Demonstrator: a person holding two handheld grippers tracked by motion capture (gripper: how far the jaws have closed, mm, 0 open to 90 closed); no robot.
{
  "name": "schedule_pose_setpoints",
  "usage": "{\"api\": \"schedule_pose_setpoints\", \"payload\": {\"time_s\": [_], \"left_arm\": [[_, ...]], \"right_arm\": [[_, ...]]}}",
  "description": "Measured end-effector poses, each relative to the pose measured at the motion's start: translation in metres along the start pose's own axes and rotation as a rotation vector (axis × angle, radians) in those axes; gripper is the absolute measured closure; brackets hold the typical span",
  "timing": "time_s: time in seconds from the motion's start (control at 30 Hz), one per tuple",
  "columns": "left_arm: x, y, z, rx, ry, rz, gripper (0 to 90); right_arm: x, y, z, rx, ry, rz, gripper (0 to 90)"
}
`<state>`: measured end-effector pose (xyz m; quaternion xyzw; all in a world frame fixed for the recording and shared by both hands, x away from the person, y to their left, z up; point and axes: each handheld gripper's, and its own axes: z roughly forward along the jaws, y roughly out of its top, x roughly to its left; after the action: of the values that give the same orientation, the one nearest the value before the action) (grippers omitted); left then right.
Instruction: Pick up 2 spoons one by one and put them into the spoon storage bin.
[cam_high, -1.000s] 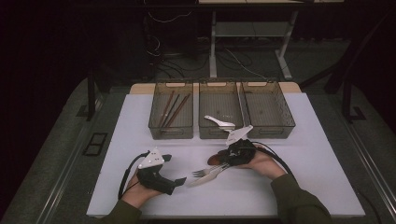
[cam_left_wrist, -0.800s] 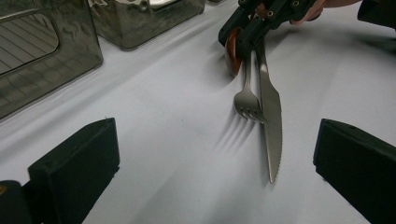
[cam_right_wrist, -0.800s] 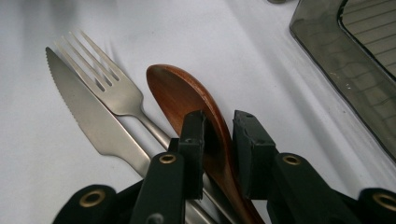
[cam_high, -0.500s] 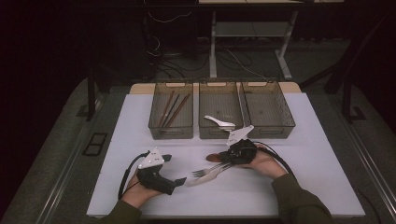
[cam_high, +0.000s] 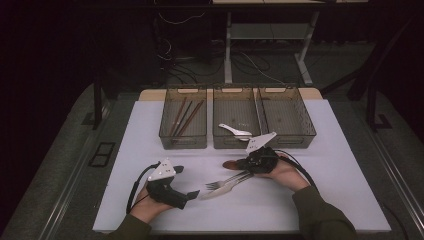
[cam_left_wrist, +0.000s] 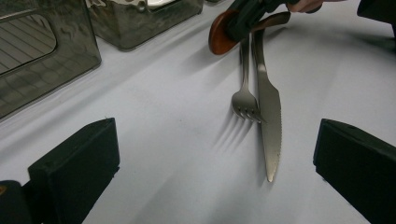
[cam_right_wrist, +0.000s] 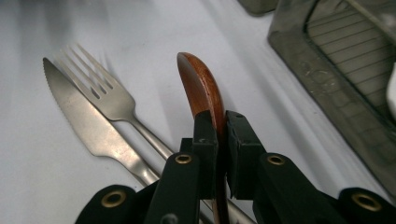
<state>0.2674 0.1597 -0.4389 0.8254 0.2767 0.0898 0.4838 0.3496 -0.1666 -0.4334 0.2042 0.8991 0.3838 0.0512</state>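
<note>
Wooden spoon (cam_right_wrist: 200, 88) gripped in our right gripper (cam_right_wrist: 219, 122) jaws; left gripper (cam_left_wrist: 215, 154) jaws open; fork (cam_left_wrist: 244, 95), knife (cam_left_wrist: 268, 109) remain on the bench, unsorted

The high view is dim and grainy, its surroundings sunk in near-black around the pale counter (cam_high: 320, 150) — while both gripper views are brighter, with soft shadows beside the fork (cam_left_wrist: 244, 95) and knife (cam_left_wrist: 269, 116), dull glare on the steel, and blurred near jaws.
</note>
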Motion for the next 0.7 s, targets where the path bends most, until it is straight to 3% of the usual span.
{"api": "schedule_pose_setpoints", "payload": {"time_s": [0.3, 0.7], "left_arm": [[0.0, 0.0, 0.0, 0.0, -0.005, 0.001, 0.0], [-0.001, 0.0, 0.001, 0.003, -0.008, 0.001, 0.0]], "right_arm": [[-0.009, -0.001, -0.018, -0.063, -0.04, 0.063, 82.3], [-0.015, 0.004, -0.036, -0.136, -0.103, 0.109, 82.3]]}}
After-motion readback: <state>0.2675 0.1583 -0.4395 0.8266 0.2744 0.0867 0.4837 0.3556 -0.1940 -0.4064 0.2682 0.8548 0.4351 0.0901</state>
